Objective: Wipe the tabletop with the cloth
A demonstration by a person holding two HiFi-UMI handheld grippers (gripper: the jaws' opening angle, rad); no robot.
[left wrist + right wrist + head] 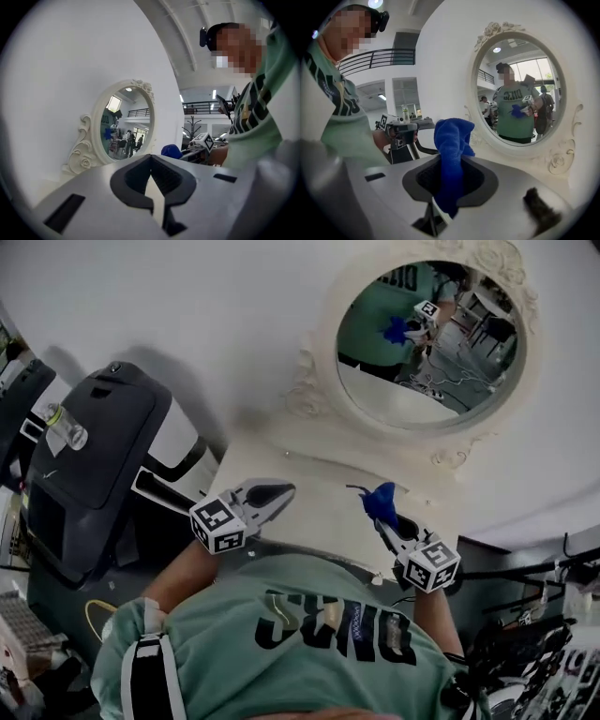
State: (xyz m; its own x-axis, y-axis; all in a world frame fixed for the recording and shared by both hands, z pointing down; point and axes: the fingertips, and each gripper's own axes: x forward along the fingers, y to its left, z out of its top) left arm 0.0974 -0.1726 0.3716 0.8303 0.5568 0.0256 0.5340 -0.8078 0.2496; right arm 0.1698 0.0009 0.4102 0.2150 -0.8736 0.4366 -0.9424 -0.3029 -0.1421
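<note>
A blue cloth (pixel 380 500) (pixel 452 140) sticks up bunched from my right gripper (pixel 382 518) (pixel 449 164), which is shut on it above the right part of the small white tabletop (pixel 314 512). My left gripper (pixel 278 491) (pixel 151 159) is held over the table's left part. Its jaws are shut with nothing between them. Both grippers are off the surface and point toward the wall. From the left gripper view, the cloth (pixel 171 151) shows as a blue lump beside the person's green shirt.
An oval mirror (pixel 427 334) (pixel 123 126) (pixel 520 89) in an ornate white frame leans against the white wall at the table's back. A black and white machine (pixel 94 456) with a plastic bottle (pixel 66 427) stands left. Cables and racks (pixel 534 643) crowd the right.
</note>
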